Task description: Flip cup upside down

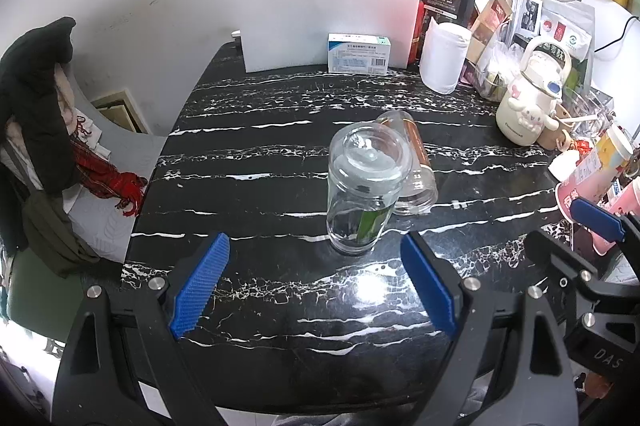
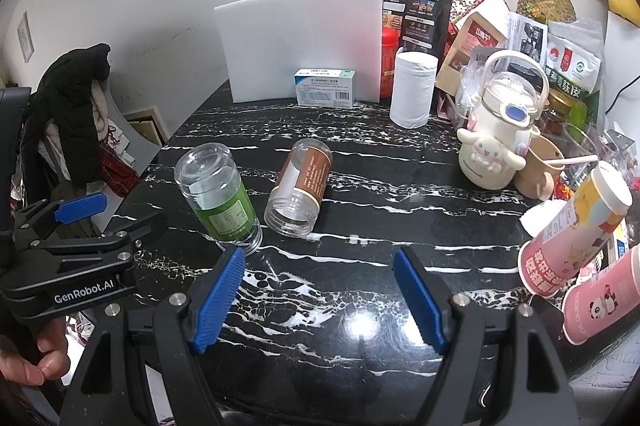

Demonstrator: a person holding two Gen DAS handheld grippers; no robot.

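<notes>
A clear plastic cup with a green label (image 1: 362, 191) (image 2: 218, 195) stands on the black marble table (image 1: 280, 306) with its closed end up. A second clear cup with a brown label (image 1: 414, 165) (image 2: 300, 187) lies on its side just behind and right of it, open mouth toward me. My left gripper (image 1: 316, 286) is open and empty, just short of the green cup. My right gripper (image 2: 320, 296) is open and empty, in front of both cups. The left gripper also shows in the right wrist view (image 2: 80, 226).
A white foam board (image 1: 328, 9) and a small medicine box (image 1: 358, 53) stand at the back. A white roll (image 1: 444, 57), a cream kettle-shaped bottle (image 2: 496, 141), pink paper cups (image 2: 576, 246) and packets crowd the right side. A chair with clothes (image 1: 36, 113) stands left.
</notes>
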